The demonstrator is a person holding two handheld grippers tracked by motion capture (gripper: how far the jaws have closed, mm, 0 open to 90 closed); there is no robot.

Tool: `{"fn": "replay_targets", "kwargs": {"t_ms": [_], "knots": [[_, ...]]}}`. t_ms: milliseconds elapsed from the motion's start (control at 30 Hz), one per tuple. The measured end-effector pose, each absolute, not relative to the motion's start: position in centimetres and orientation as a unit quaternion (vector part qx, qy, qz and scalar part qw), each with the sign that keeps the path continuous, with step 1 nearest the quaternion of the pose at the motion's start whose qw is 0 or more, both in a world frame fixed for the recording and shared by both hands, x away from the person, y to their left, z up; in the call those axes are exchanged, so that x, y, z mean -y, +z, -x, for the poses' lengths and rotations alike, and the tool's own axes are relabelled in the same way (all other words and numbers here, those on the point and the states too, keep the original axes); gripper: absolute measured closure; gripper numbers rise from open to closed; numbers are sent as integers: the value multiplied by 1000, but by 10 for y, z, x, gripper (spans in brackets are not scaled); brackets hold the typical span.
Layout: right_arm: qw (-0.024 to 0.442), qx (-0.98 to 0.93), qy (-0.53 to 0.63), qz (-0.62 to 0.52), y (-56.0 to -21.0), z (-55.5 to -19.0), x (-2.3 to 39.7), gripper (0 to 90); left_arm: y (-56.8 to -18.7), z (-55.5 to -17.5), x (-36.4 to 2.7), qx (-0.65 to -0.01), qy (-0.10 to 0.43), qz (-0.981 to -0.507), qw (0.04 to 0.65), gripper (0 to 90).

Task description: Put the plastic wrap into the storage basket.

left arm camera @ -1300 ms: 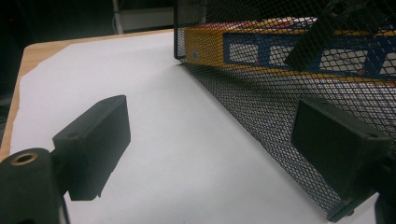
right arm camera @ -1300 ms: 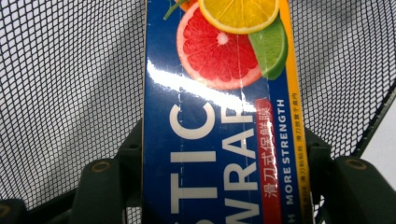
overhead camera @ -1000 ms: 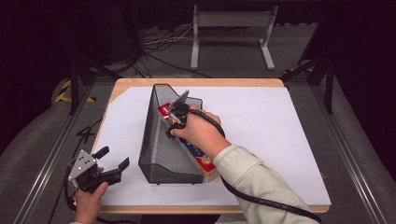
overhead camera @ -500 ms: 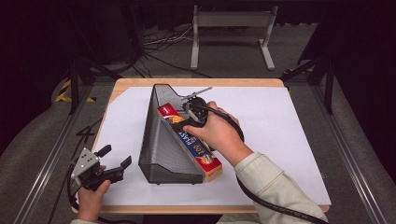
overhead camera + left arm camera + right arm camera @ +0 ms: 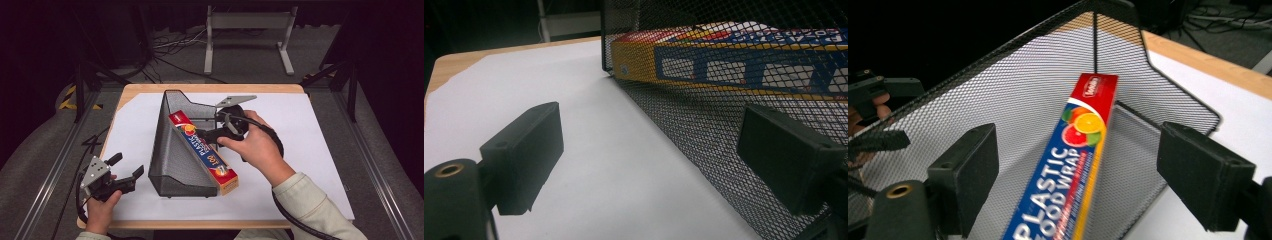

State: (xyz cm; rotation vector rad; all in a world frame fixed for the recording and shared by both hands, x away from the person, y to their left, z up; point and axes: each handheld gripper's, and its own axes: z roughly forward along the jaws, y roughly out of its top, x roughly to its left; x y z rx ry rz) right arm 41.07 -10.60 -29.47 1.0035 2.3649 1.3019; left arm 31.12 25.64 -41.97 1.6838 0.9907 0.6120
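White paper covers a wooden table set in a dark room, with cables and a metal stand on the floor beyond the far edge.

Right gripper, held over the middle of the table: its jaws stand apart with nothing between the pads, and they have just been opening. It hangs above the open side of a black wire-mesh file holder, clear of the box below. In the right gripper view the two black pads frame that box from above without touching it.

Plastic food wrap box: a long red, blue and yellow carton lying inside the mesh holder, leaning against its tall left wall. Its far end sits deep in the holder near the far corner; its near end juts out past the holder's low near edge.

Left gripper, at the near left corner of the table: jaws apart and empty, pointing toward the holder's near left side. In the left gripper view the mesh wall stands just beyond the right pad, with the carton visible through it.
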Motion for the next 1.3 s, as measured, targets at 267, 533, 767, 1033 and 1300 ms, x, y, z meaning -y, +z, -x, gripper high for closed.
{"fn": "replay_targets", "kwargs": {"t_ms": [267, 533, 767, 1033, 1300], "knots": [[153, -803, 464, -340, -291, -397, 160, 164, -420, -310, -258, -415, 258, -701, 519, 122], [185, -785, 475, -351, -288, -377, 226, 161, -420, -310, -257, -417, 262, -702, 515, 120], [211, -770, 473, -372, -302, -367, 280, 160, -421, -311, -255, -419, 263, -703, 511, 120], [217, -754, 485, -387, -333, -364, 312, 151, -423, -312, -254, -422, 272, -702, 505, 115], [218, -746, 491, -394, -376, -362, 332, 146, -426, -313, -254, -426, 278, -700, 502, 107]]}}
